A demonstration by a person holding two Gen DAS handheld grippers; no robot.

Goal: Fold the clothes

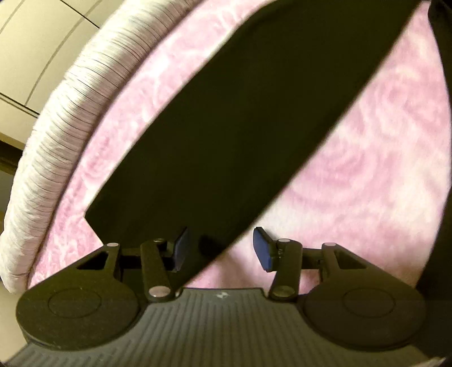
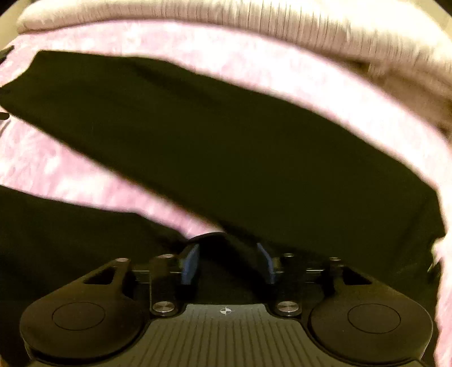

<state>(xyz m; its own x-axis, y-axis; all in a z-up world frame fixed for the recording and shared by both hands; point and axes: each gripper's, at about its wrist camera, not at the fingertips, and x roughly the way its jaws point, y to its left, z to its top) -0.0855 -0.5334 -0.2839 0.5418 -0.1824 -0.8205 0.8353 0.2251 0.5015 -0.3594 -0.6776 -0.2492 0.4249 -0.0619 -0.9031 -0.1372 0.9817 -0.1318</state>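
Pink rose-print bed cover [image 1: 367, 158] is carrying the dark garment [image 1: 240, 118], spread flat with one long strip running diagonally, while left hand-held gripper [image 1: 223, 249] is hovering open at its end corner and right hand-held gripper [image 2: 226, 261] is sitting open, empty, over dark cloth, so I'm judging a pinch-and-fold is coming.

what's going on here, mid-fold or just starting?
Looks early. A person holds a gripper in each hand over a dark garment spread on a pink floral bedcover. The left gripper is open at the end of one long dark panel, fabric edge between its fingers, not clamped. The right gripper is open too, over dark cloth near where two panels meet. Nothing is gripped or visibly folded yet. A ribbed white blanket lies along the far edge.
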